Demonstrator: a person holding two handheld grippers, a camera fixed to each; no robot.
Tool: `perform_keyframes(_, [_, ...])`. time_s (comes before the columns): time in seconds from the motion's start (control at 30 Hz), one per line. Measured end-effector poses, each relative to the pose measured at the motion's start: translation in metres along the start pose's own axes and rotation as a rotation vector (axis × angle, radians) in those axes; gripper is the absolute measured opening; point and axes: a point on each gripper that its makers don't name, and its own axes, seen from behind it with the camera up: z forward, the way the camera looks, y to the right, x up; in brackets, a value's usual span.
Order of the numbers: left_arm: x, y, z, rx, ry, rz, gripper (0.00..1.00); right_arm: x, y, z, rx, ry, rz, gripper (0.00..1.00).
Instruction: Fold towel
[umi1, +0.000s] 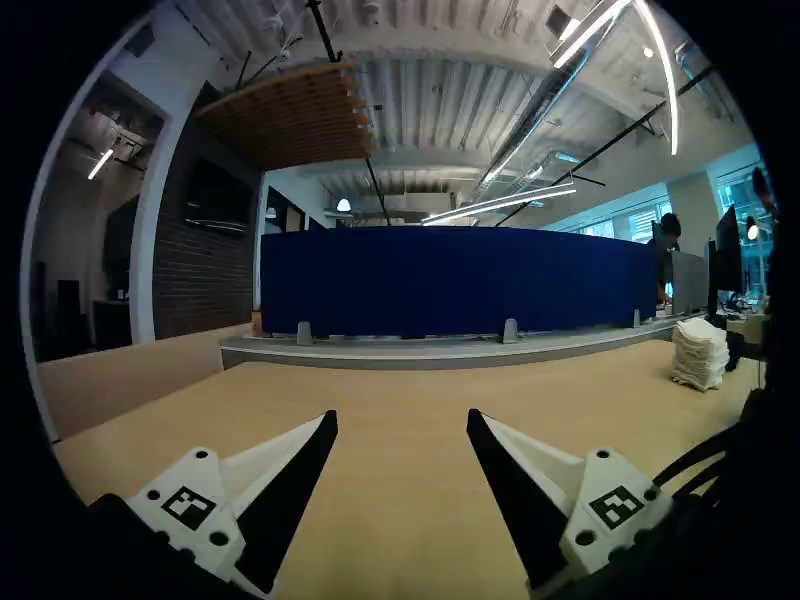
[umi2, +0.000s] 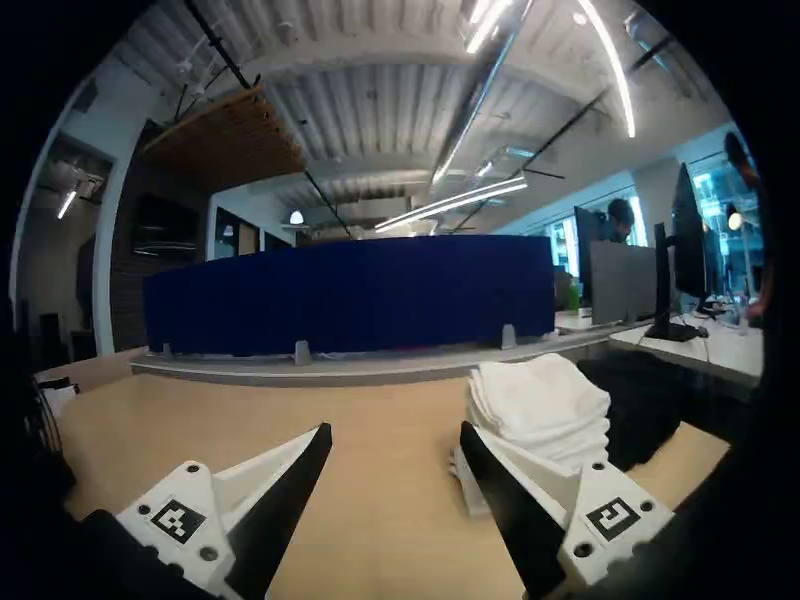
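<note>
Hovering over a pale wooden counter (umi1: 560, 390), the left black-and-white claw (umi1: 400, 414) and right claw (umi2: 394, 426) gape wide, empty; a stack of folded white towels (umi2: 540, 405) sits just beyond the right.

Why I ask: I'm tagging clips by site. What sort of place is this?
Most likely an open-plan office: a long blue fabric desk divider behind the pale wooden tabletop, dark computer monitors on neighbouring desks, and long ceiling strip lights.

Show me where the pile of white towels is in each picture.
Left gripper view: the stack of white towels sits far off, at the right edge of the wooden table.
Right gripper view: the stack is close up, right of centre.
Shared landmark: the blue divider panel behind the table.
</note>
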Motion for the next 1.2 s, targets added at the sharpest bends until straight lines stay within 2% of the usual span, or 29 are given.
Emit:
perform_keyframes(0.2, [0.0,0.0,0.0,0.0,0.0,0.0,0.96,-0.007,-0.001,0.005,-0.006,0.003,0.034,1.0])
perform_keyframes(0.47, [0.0,0.001,0.0,0.0,0.0,0.0,0.96,-0.017,-0.005,0.005,0.014,0.005,0.021,1.0])
perform_keyframes(0.67, [0.001,0.0,0.0,0.0,0.0,0.0,0.96,-0.012,-0.008,0.0,0.015,0.015,0.012,1.0])
perform_keyframes(0.97, [0.0,0.0,0.0,0.0,0.0,0.0,0.96,-0.015,-0.018,-0.005,0.034,0.033,-0.049,1.0])
perform_keyframes(1.2, [0.001,0.001,0.0,0.0,0.0,0.0,0.96,-0.017,-0.017,-0.004,0.034,0.033,-0.076,1.0])
